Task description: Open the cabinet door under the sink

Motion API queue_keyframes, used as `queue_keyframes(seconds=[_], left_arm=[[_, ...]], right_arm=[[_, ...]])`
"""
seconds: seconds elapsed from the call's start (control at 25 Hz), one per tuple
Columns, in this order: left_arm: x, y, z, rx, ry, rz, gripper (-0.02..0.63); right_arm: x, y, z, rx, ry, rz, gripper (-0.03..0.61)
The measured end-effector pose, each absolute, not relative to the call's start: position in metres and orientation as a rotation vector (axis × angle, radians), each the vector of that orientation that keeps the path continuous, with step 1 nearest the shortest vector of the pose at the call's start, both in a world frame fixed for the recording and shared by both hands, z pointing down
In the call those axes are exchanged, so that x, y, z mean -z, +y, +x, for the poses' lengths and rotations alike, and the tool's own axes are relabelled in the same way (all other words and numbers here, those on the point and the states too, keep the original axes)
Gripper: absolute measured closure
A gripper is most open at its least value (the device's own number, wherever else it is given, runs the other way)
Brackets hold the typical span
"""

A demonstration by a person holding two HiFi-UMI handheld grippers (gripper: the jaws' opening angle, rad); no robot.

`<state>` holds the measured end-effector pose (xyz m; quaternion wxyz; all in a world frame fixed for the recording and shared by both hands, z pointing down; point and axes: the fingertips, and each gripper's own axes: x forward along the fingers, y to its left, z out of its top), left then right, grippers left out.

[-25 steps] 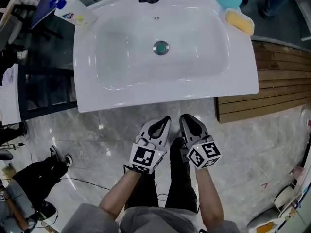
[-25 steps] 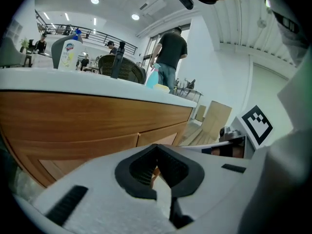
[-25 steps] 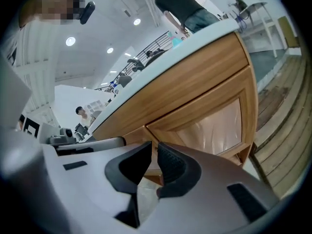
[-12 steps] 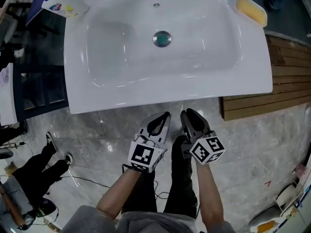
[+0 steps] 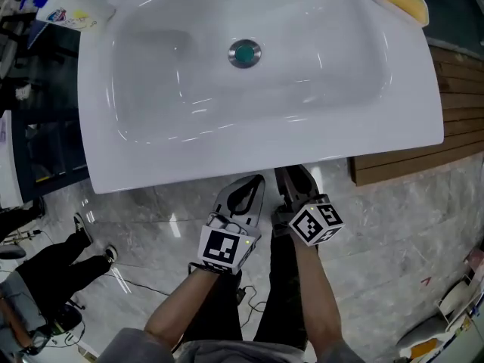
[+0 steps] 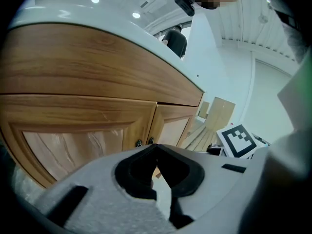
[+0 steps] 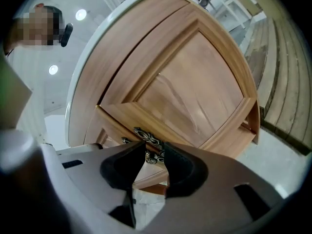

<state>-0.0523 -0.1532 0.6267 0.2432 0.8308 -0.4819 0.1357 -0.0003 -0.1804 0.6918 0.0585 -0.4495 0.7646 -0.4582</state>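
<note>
The right gripper [image 7: 154, 150] has its jaws apart, with the dark ornate handle [image 7: 148, 139] sitting in the gap just beyond their tips; the pads do not appear to be pressing on it yet. The left gripper [image 6: 156, 147] is beside it on the left, jaws together at the tips and holding nothing. The handle belongs to the right cabinet door [image 7: 190, 91], a curved wooden panel under the white sink [image 5: 227, 169]. This door and the left door [image 6: 73, 140] both look shut, so the task is likely only at the approach: gripping and pulling are left. The sink rim overhangs the right gripper from above. Below and to the near side, pale marble floor [image 5: 393, 233] gives open room to swing the door. Wooden decking [image 5: 423, 157] lies to the right.
</note>
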Motion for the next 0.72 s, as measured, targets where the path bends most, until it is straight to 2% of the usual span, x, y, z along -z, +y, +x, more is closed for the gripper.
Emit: queue_keyframes(seconds=[0.72], left_arm=[[-0.664,-0.158,-0.064,-0.392,-1.211,2.283,0.606]], right_arm=[[-0.735,-0.199,-0.011,1.378,2.026,-1.364,0.476]])
